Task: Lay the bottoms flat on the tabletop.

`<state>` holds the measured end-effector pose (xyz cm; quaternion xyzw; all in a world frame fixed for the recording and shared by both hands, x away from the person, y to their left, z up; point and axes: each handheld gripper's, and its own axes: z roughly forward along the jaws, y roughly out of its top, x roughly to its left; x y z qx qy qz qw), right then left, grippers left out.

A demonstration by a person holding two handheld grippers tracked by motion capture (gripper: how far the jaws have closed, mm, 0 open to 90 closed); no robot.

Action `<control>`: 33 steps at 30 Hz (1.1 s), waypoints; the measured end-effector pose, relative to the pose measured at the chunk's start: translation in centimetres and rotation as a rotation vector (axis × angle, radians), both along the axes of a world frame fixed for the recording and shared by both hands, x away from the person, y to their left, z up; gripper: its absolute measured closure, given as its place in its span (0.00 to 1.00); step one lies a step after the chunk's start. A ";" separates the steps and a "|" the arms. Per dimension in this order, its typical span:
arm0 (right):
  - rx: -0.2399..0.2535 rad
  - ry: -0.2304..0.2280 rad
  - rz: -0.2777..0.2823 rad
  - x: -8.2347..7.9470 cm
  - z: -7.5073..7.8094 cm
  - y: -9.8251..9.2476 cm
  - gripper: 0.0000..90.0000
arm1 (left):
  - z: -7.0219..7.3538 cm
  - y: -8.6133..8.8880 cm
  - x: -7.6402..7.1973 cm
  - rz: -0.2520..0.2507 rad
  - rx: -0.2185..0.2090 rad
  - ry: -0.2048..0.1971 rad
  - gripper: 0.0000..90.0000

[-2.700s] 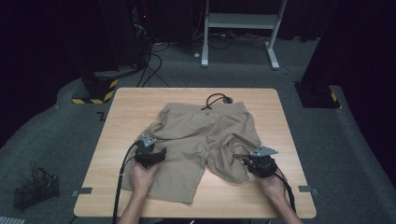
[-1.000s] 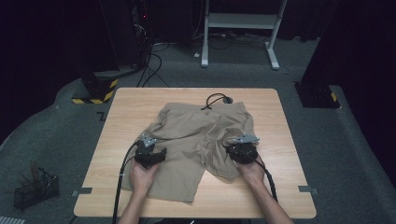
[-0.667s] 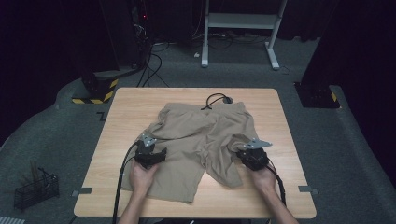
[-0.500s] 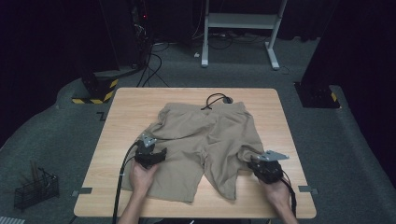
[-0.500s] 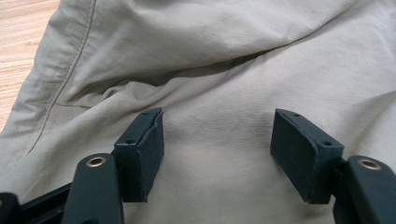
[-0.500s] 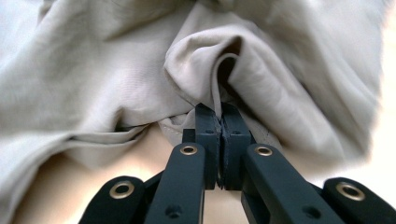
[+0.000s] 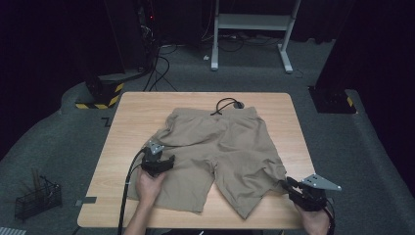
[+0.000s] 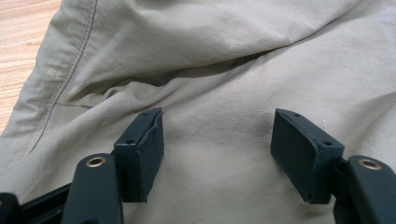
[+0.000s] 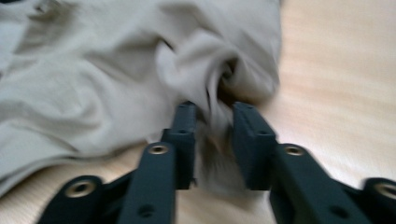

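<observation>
Khaki shorts (image 7: pixel 220 147) lie spread on the wooden table (image 7: pixel 142 110), waistband at the far side. My left gripper (image 7: pixel 168 160) rests on the shorts' left leg with its jaws wide open, flat cloth (image 8: pixel 224 60) under them and nothing pinched; in its own view the left gripper (image 8: pixel 217 154) shows both pads bare. My right gripper (image 7: pixel 289 184) sits at the near right corner, at the hem of the right leg. Its jaws have just been opening. In the blurred right gripper view a loose fold of the shorts (image 9: pixel 93 84) still lies between the parted jaws of the right gripper (image 9: pixel 215 135).
A black cord (image 7: pixel 225 104) loops at the waistband near the table's far edge. On the floor stand a wire basket (image 7: pixel 36 198) at the left, a striped black base (image 7: pixel 100 93), a white desk frame (image 7: pixel 254 24) behind, and a black block (image 7: pixel 333 100) at the right.
My right gripper went from the middle of the right leg out to the near right corner, dragging the hem with it and spreading that leg. The left gripper stayed put.
</observation>
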<state>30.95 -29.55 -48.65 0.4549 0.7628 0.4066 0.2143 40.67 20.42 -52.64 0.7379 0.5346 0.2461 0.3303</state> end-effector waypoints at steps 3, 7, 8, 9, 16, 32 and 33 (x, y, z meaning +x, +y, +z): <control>0.027 -0.059 0.035 0.5 0.4 1.1 0.70 | 0.0 0.0 0.0 0.004 -0.005 -0.003 0.39; 0.018 -0.081 0.102 1.2 0.9 3.2 0.67 | 0.0 0.0 0.0 0.003 -0.005 -0.003 0.39; 0.000 -0.059 0.142 1.4 0.9 3.9 0.66 | 0.0 0.0 0.0 0.003 -0.006 -0.003 0.39; -0.009 -0.044 0.163 1.6 0.8 4.3 0.65 | 0.0 0.0 0.0 0.002 -0.006 -0.002 0.39; -0.116 0.087 0.209 3.4 -2.2 6.0 0.59 | 0.0 0.0 0.0 0.001 -0.006 0.001 0.39; -0.142 0.106 0.245 10.6 -1.5 10.5 0.94 | 0.0 0.4 2.3 0.029 -0.005 0.001 0.40; -0.138 0.085 0.257 10.8 -0.6 11.0 0.93 | 0.0 0.4 2.3 0.028 -0.004 0.002 0.40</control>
